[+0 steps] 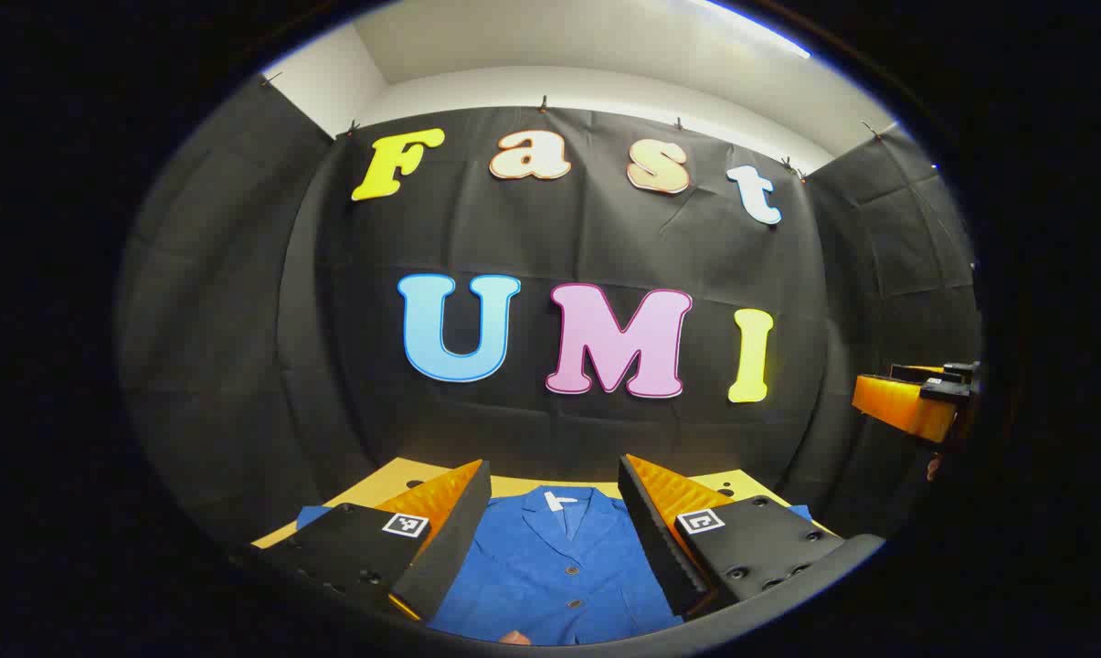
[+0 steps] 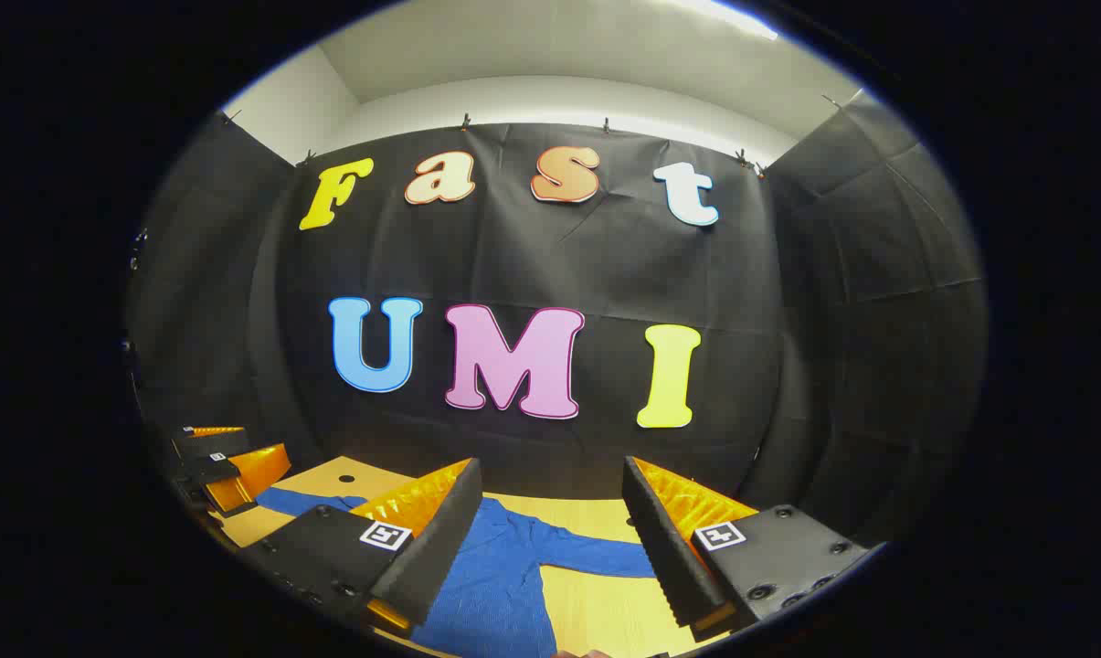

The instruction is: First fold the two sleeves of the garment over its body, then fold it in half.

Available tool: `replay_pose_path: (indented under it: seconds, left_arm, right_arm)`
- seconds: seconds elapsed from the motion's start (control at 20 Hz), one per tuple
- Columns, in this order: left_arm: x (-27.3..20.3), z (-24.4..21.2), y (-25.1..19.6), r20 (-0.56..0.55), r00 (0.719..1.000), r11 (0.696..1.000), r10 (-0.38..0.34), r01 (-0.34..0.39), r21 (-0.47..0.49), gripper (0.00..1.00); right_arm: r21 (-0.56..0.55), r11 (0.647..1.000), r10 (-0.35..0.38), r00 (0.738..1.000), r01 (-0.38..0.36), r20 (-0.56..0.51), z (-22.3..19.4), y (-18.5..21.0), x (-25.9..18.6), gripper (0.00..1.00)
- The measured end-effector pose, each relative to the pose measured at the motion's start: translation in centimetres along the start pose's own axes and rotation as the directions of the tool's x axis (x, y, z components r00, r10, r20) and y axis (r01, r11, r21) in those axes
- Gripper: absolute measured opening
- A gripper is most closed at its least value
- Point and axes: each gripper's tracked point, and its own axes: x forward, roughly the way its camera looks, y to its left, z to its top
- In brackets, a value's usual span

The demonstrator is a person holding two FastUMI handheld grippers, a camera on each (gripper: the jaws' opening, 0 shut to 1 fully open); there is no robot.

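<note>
A blue buttoned garment [image 1: 559,567] lies flat on the wooden table [image 1: 395,480], collar toward the back wall. My left gripper [image 1: 555,535] hangs open above its chest with nothing between the fingers. In the right gripper view the same garment [image 2: 495,585] spreads below, one sleeve [image 2: 596,555] stretched out to the right across the table [image 2: 605,612] and the other sleeve [image 2: 299,502] reaching left. My right gripper [image 2: 550,539] is open above the garment's right side. The right gripper [image 1: 915,397] shows at the far right of the left gripper view, and the left gripper [image 2: 226,461] at the far left of the right gripper view.
Black cloth walls close the booth behind and on both sides of the table. Small round holes [image 2: 346,478] mark the tabletop near its back edge. Bare wood lies to the right of the garment in the right gripper view.
</note>
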Motion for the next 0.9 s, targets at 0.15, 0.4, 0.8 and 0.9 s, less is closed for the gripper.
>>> replay_pose_path:
  seconds: [0.15, 0.4, 0.8, 0.9]
  left_arm:
    - [-0.7, 0.1, -0.7, -0.001, 1.0, 1.0, -0.012, 0.012, -0.012, 0.81]
    - [-1.9, -0.1, 0.1, -0.005, 1.0, 1.0, 0.005, -0.005, -0.001, 0.82]
    - [-3.7, 0.7, 1.7, 0.019, 0.999, 0.999, 0.049, -0.049, 0.009, 0.81]
    - [-4.0, 0.8, 1.1, 0.025, 0.999, 0.999, 0.029, -0.029, -0.014, 0.81]
  right_arm:
    - [0.011, 1.0, 0.002, 1.0, -0.002, -0.003, -0.1, 0.2, -0.5, 0.96]
    - [0.001, 1.0, -0.011, 1.0, 0.011, 0.002, -0.3, -0.1, -1.1, 0.95]
    - [-0.002, 1.0, -0.006, 1.0, 0.006, -0.002, -0.7, 0.6, -2.4, 0.95]
    - [-0.004, 1.0, -0.002, 1.0, 0.002, 0.001, -0.5, 0.7, -2.6, 0.96]
